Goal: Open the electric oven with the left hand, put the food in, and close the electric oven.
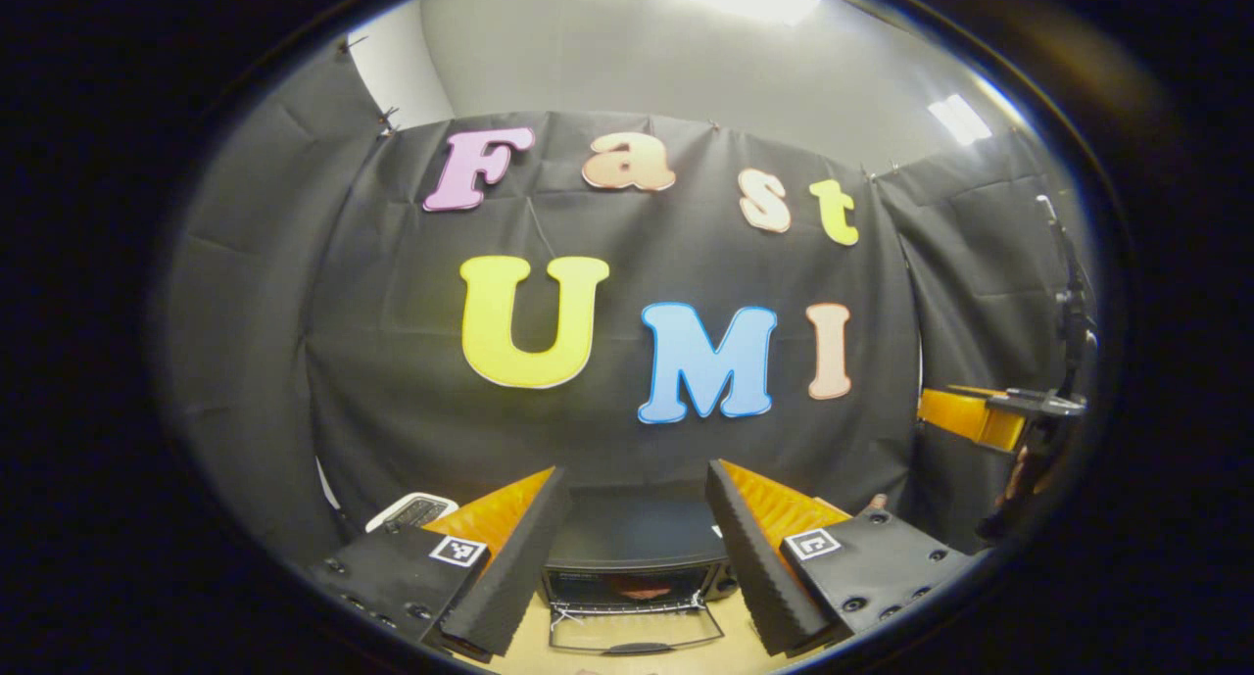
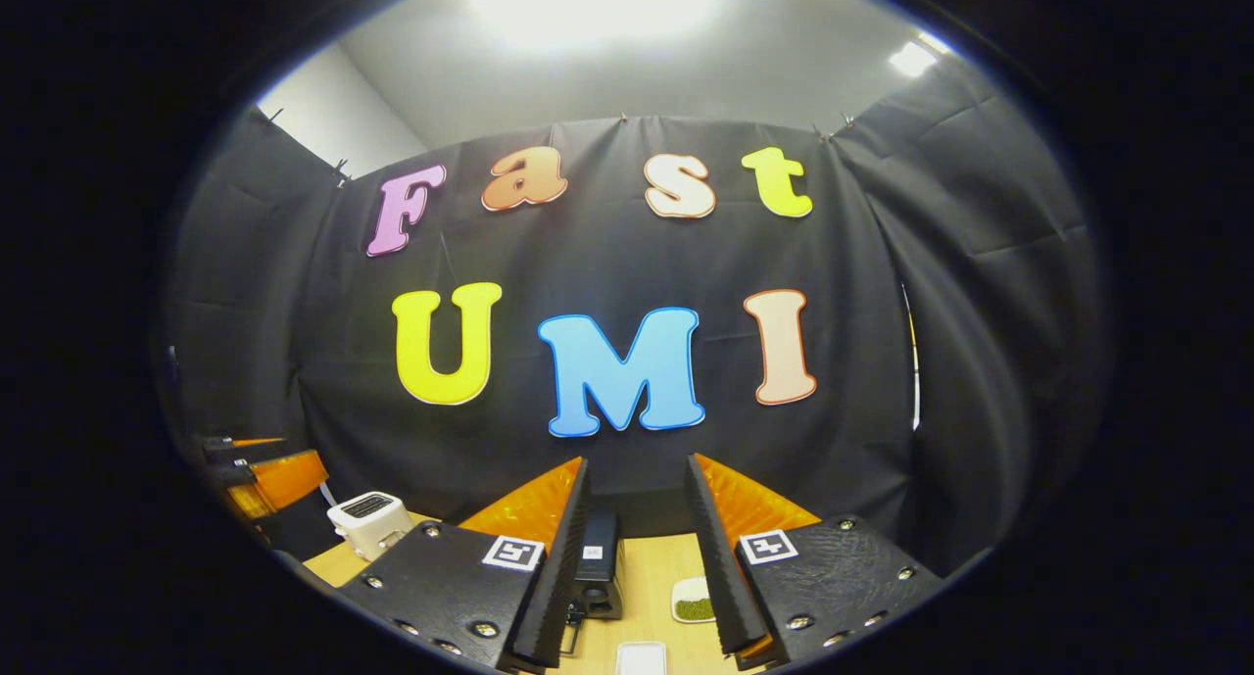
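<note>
A: Oven, black box-shaped electric unit (image 1: 635,548), is seen on the wooden table (image 1: 637,655) with its glass door (image 1: 635,628) folded down; something reddish sits inside.

B: Left gripper (image 1: 637,567) is held apart, empty, well above. Door edge should be lifted squarely. Right gripper (image 2: 637,567) also apart, empty.

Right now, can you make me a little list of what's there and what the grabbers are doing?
oven: on the table, door hanging open, something reddish inside
toaster: white, left of the oven
dish: small, with green stuff, on the table
left gripper: open, holding nothing, facing the oven
right gripper: open, holding nothing, above the table
</note>
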`<action>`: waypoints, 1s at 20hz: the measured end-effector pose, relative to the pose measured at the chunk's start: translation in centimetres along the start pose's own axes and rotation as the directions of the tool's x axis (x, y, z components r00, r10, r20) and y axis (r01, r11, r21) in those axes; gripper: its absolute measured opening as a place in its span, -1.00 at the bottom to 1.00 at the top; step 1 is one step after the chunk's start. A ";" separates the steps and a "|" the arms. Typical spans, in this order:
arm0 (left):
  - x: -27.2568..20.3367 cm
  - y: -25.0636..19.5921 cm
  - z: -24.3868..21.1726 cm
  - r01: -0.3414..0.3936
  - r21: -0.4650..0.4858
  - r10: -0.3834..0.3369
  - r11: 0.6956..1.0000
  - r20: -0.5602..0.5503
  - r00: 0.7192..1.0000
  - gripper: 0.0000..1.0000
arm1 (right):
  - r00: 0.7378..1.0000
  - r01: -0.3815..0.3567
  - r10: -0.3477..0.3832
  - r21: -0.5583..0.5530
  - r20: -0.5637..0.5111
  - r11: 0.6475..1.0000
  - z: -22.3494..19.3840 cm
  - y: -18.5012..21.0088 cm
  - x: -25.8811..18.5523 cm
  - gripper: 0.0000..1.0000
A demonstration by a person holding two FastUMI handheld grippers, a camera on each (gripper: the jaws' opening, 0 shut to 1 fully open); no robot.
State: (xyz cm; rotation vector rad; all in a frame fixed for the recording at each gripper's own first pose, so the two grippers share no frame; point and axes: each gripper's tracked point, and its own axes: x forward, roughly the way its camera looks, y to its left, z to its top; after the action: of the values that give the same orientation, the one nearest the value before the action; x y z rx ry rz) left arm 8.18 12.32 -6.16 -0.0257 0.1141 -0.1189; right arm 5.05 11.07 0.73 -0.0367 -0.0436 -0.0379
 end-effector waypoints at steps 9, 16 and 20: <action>1.6 -2.2 -12.3 0.001 -0.018 -0.006 1.000 -0.261 0.965 1.00 | 0.998 -0.061 0.061 0.021 -0.012 0.998 -0.6 -0.9 0.3 0.46; 1.1 -2.0 -23.8 -0.006 -0.009 0.000 1.000 -0.514 0.858 1.00 | 0.999 -0.041 0.043 0.050 -0.027 0.998 -1.8 -3.0 0.4 0.85; 0.5 -2.1 -29.7 -0.027 -0.044 -0.008 0.999 -0.649 0.761 0.94 | 0.999 -0.024 0.027 0.068 -0.044 0.997 -2.3 -4.3 0.1 0.86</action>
State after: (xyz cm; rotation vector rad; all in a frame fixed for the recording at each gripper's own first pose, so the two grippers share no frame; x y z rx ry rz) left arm 4.97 9.58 -35.66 -0.0334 0.8229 -0.1104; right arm 5.13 6.64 -1.45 0.0311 0.0002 -0.0121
